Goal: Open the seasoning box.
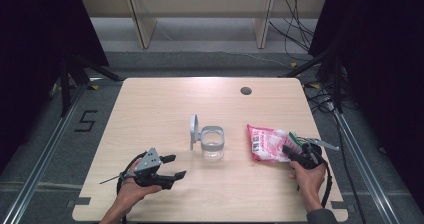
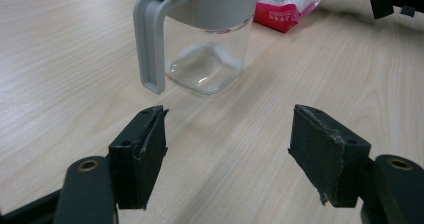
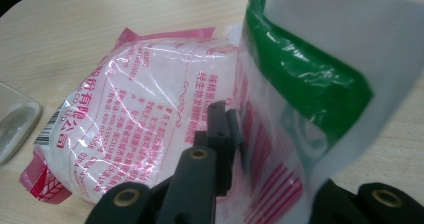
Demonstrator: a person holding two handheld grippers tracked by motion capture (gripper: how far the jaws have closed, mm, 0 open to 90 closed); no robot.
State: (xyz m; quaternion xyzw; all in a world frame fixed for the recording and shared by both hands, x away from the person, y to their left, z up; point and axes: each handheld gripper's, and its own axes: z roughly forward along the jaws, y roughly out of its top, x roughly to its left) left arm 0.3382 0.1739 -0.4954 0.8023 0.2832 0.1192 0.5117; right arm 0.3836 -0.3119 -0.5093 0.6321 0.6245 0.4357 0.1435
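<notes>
Near left, our left gripper [image 1: 169, 167] hovers with jaws wide, nothing between them, pointing right at the jar [image 1: 212, 144] mid-table; jar upright, lid [image 1: 193, 130] flipped up on its left; our right gripper [image 1: 290, 150] is clamped on the bag [image 1: 267, 143], lying right of the jar, apart.

The left tool [image 2: 227, 151] is hovering low over the pale wooden surface [image 2: 60, 74], its two black jaws standing wide apart with nothing between them. Just beyond, at twelve o'clock, a clear container [image 2: 210, 59] with a grey collar and handle is standing upright. A pink-and-white packet [image 2: 285, 6] is lying farther off, at one o'clock.
</notes>
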